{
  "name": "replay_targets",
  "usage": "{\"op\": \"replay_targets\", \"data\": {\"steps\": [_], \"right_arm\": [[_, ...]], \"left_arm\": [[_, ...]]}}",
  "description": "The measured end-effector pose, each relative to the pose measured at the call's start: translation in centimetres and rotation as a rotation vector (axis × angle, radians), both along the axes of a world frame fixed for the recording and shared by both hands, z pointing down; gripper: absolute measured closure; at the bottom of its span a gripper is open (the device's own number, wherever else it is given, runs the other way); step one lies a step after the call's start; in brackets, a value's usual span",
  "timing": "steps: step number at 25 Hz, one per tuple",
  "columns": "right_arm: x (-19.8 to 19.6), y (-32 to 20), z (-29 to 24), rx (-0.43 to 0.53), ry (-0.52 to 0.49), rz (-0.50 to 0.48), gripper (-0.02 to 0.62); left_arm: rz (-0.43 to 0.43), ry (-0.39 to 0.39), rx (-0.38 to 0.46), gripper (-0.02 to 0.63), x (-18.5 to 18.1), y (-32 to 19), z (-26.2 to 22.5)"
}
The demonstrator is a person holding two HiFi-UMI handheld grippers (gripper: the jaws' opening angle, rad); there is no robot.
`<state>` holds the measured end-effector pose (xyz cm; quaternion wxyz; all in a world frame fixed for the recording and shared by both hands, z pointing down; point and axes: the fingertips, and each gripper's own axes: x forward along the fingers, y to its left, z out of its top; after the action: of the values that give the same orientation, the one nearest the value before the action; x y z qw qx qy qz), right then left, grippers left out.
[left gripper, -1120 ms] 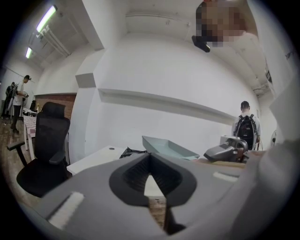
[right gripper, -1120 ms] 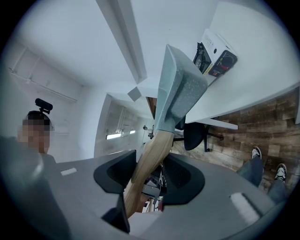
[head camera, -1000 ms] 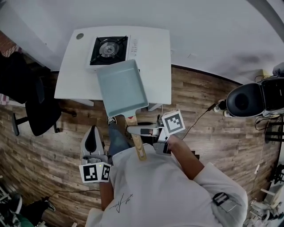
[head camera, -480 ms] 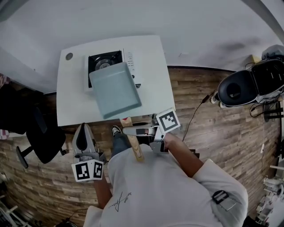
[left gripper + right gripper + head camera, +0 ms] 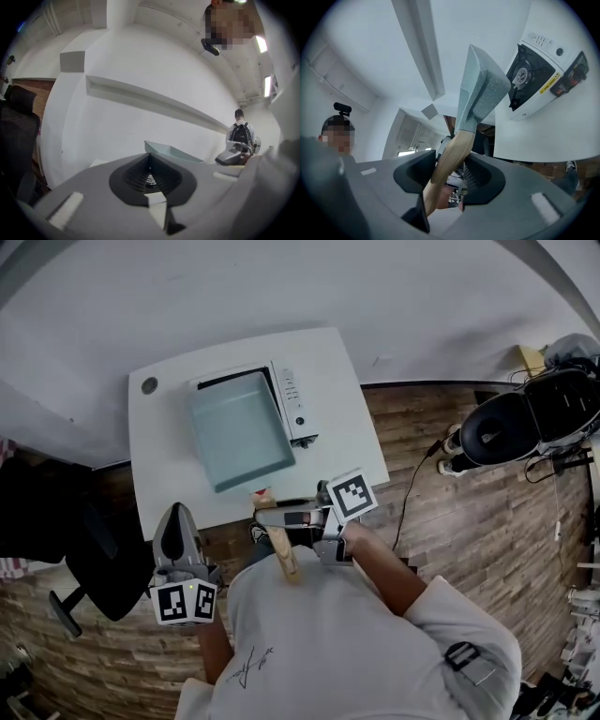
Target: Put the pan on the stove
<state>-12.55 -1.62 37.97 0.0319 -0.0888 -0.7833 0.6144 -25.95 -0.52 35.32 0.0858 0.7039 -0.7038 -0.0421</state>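
A pale blue-green square pan [image 5: 239,427] hangs over the white tabletop stove [image 5: 292,399] and hides its burner from the head view. My right gripper [image 5: 274,519] is shut on the pan's wooden handle [image 5: 284,554] at the table's near edge. In the right gripper view the handle [image 5: 450,154] runs between the jaws of that gripper [image 5: 450,174]. There the pan [image 5: 480,93] shows edge-on with a gap between it and the stove [image 5: 534,75]. My left gripper [image 5: 175,514] hangs shut and empty below the table's left corner. Its jaws [image 5: 150,180] point at the wall, and the pan [image 5: 173,152] shows beyond them.
The white table [image 5: 347,427] stands against a pale wall, with a round cable hole [image 5: 150,385] at its far left. A black office chair [image 5: 94,549] stands on the wood floor at the left and another black seat [image 5: 506,432] at the right, with cables near it.
The pan has moved forward from the table's near edge to over the stove, and it now covers the burner. The right gripper followed it. The left gripper has stayed low at my side.
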Motion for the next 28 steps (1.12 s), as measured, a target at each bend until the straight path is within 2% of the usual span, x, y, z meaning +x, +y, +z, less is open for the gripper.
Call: {"op": "replay_targets", "data": {"steps": [5, 10, 28], "right_arm": [[-3.2, -1.6, -0.2, 0.007, 0.002, 0.038, 0.422], [-4.6, -2.1, -0.3, 0.013, -0.002, 0.079, 0.422], [-4.6, -3.2, 0.1, 0.044, 0.024, 0.119, 0.420]], "left_arm": [[0.047, -0.004, -0.010, 0.603, -3.3, -2.1, 0.0], [0.087, -0.010, -0.017, 0.603, -4.8, -2.7, 0.2], [0.144, 0.011, -0.052, 0.603, -4.0, -3.3, 0.9]]}}
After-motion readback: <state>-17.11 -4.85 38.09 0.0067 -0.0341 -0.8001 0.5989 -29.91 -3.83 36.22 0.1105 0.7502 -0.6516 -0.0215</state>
